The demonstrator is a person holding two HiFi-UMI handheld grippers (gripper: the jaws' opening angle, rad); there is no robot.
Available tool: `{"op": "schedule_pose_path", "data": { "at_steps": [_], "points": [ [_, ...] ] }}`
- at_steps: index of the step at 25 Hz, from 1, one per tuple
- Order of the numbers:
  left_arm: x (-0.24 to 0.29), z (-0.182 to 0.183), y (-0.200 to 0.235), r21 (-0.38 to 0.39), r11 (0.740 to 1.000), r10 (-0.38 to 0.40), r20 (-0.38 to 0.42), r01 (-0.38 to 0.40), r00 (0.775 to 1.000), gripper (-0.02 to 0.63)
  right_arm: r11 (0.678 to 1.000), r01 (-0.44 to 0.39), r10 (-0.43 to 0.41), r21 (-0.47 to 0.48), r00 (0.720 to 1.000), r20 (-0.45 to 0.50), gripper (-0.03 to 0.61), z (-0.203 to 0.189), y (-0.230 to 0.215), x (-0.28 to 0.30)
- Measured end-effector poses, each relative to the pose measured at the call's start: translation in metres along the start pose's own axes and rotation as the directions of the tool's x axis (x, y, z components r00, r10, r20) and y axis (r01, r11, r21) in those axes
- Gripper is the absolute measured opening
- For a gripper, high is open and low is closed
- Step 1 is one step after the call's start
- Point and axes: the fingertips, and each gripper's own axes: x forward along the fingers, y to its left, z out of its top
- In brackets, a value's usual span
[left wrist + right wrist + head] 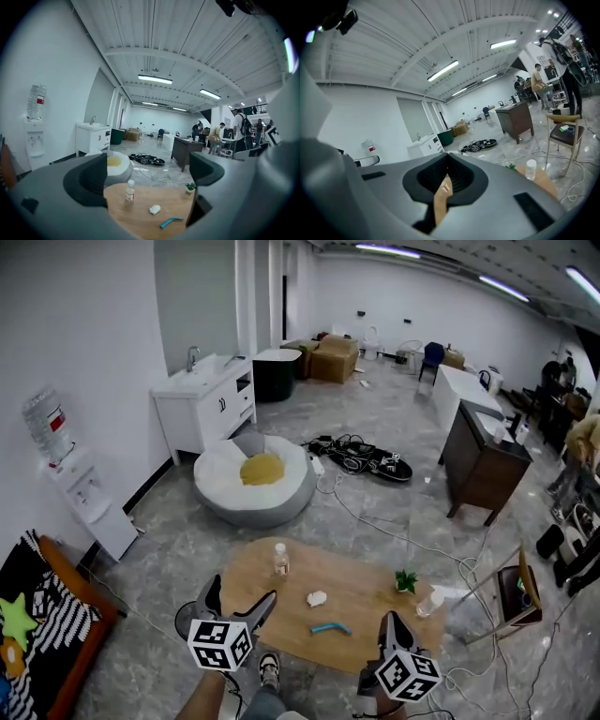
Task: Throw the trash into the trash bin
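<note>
The crumpled white wad (317, 598) lay near the middle of the wooden table (366, 592), with a blue strip (330, 627) just nearer and to its right; both read as the trash to be cleared, and neither had been touched. A small bottle (279, 560) stood upright on the far left of the tabletop. A potted plant (405, 581) and a second bottle (430, 601) sat towards the right edge, well apart from the wad. The left gripper (239, 601) hovered over the near left edge with its jaws spread wide and nothing between them. It framed the wad and strip in its own view, which suggested it was lined up for a first pick. The right gripper (394, 626) hung over the near right edge, its jaws drawn almost together on nothing, only a sliver of tabletop showing through the slit; it looked to be idle. Beyond the table lay a beanbag (225, 493), and farther off, beside a white cabinet (202, 404), stood a dark bin (275, 376), probably the target, though I could not be sure.
</note>
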Motion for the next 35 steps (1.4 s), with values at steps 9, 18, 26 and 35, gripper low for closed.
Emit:
{"op": "schedule_pose_path", "data": {
  "at_steps": [9,18,26,35],
  "points": [
    [0.164,0.034,0.09,0.013,0.996,-0.09,-0.06,0.091,0.994,0.54,0.993,0.121,-0.121,0.006,0.993,0.007,0.002,0.033,0.028,0.157],
    [0.263,0.02,0.137,-0.034,0.988,-0.153,-0.126,0.15,0.98,0.54,0.985,0.16,-0.16,-0.069,0.987,0.002,0.002,0.048,0.059,0.254],
    [0.288,0.004,0.137,-0.057,0.984,-0.177,-0.15,0.171,0.973,0.54,0.973,0.209,-0.215,-0.103,0.975,-0.052,0.002,0.033,0.037,0.282],
    [0.296,-0.055,0.133,-0.039,0.986,-0.167,-0.216,0.162,0.962,0.54,0.971,0.206,-0.219,-0.12,0.97,-0.109,0.002,-0.008,0.003,0.296]
  ]
}}
